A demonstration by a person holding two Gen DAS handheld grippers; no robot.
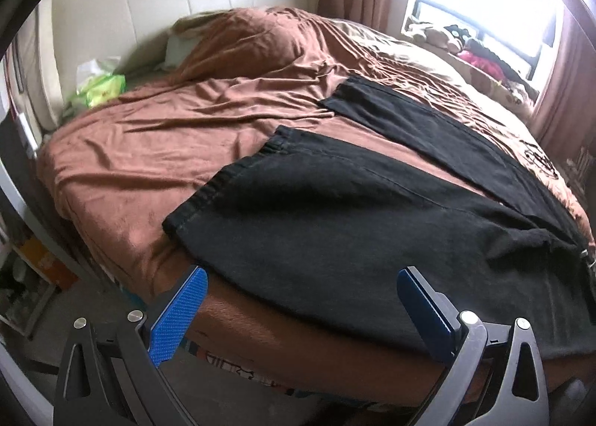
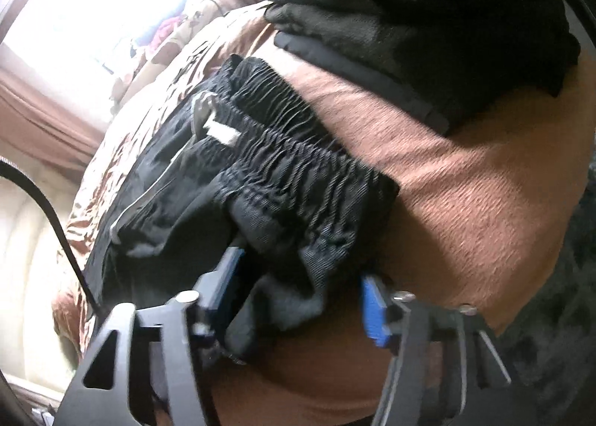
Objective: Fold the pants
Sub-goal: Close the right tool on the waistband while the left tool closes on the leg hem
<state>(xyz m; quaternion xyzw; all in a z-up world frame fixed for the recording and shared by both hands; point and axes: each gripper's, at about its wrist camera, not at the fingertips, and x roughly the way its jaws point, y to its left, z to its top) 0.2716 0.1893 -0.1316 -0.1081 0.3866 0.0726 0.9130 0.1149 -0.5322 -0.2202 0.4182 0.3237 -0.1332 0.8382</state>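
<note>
The black pants lay flat near the bed's foot edge, their long axis running from the waistband at the right toward the leg hems. The left gripper hung spread wide over one leg, gripping nothing. The right gripper straddled the bunched waistband; whether its pads pressed the cloth I cannot tell.
</note>
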